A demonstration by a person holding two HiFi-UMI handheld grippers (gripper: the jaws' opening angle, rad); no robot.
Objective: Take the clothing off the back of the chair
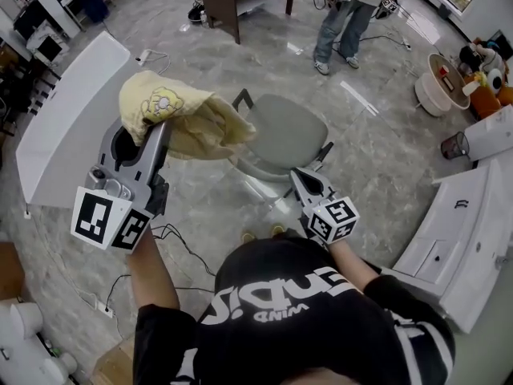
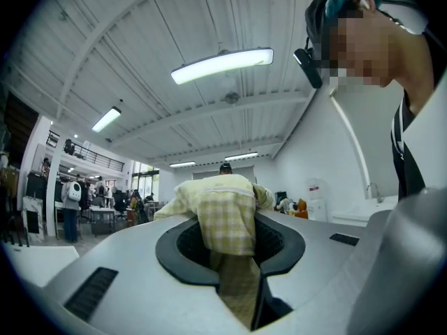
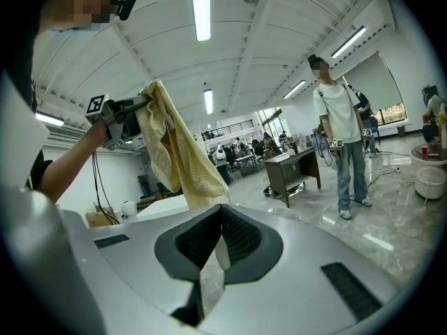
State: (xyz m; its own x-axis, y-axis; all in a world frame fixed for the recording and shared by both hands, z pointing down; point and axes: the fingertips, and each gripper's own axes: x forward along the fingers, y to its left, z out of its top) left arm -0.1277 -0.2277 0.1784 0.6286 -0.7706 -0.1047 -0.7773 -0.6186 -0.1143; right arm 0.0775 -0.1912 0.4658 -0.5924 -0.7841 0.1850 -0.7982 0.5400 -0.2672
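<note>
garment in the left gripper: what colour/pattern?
The garment is pale yellow with a fine check pattern; it shows best in the left gripper view.

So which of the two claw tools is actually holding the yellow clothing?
The left gripper: its jaws are clamped on the yellow clothing. The right gripper, by the chair, is shut on nothing.

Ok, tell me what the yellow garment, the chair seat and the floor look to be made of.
The yellow garment: soft woven cloth, probably cotton, matte; it drapes in folds and shows a fine check.
The chair seat: smooth grey moulded plastic or vinyl, hard to say which; even, seamless surface.
The floor: polished stone or marble-look tile; grey veining and bright reflections.
</note>
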